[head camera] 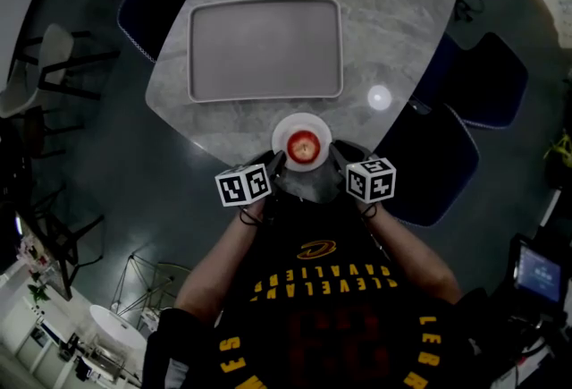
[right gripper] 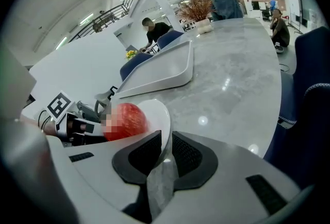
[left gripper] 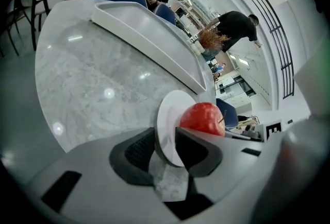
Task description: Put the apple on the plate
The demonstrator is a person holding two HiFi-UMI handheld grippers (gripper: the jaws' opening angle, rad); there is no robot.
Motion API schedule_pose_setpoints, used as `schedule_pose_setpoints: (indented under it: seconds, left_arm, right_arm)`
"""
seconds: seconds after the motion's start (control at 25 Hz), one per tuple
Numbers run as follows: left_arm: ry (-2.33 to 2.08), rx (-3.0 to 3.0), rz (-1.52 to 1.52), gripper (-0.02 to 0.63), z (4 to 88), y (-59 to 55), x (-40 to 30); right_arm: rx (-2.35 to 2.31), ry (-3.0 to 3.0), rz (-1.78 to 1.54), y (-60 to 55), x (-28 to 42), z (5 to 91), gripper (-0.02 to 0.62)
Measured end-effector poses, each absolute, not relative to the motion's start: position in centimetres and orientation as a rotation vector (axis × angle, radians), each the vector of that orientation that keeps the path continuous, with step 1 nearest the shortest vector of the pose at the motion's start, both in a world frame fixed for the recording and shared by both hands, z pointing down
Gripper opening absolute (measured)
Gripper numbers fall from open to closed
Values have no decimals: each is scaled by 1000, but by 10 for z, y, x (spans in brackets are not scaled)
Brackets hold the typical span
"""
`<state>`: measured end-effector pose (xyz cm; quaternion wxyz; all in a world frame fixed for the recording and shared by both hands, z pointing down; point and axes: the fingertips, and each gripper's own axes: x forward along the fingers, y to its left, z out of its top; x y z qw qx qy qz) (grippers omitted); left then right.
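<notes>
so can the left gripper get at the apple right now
Probably not yet: the left gripper is shut on the plate rim. The apple sits just past its jaws, nothing between, so it must let go first.

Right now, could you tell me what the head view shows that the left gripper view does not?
Only the head view shows the person's dark jersey with yellow lettering and all four sides of the grey rectangular tray. Only the left gripper view shows the left tool shut on the rim of the small white round plate. Both show the red apple on that plate, on the grey marble table.
</notes>
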<state>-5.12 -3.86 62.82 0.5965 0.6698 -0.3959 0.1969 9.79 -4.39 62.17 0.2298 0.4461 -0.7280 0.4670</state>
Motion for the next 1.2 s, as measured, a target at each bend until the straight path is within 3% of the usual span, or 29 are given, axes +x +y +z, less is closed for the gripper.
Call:
schedule_pose_setpoints:
  seconds: [0.16, 1.2]
  left_arm:
    - [-916, 1536, 461, 52, 632, -37, -54]
    - [-865, 1543, 253, 38, 595, -48, -65]
  right_arm:
    - [1216, -1992, 1332, -40, 95, 625, 52]
    - [1208, -2044, 1803, -47, 84, 594, 34]
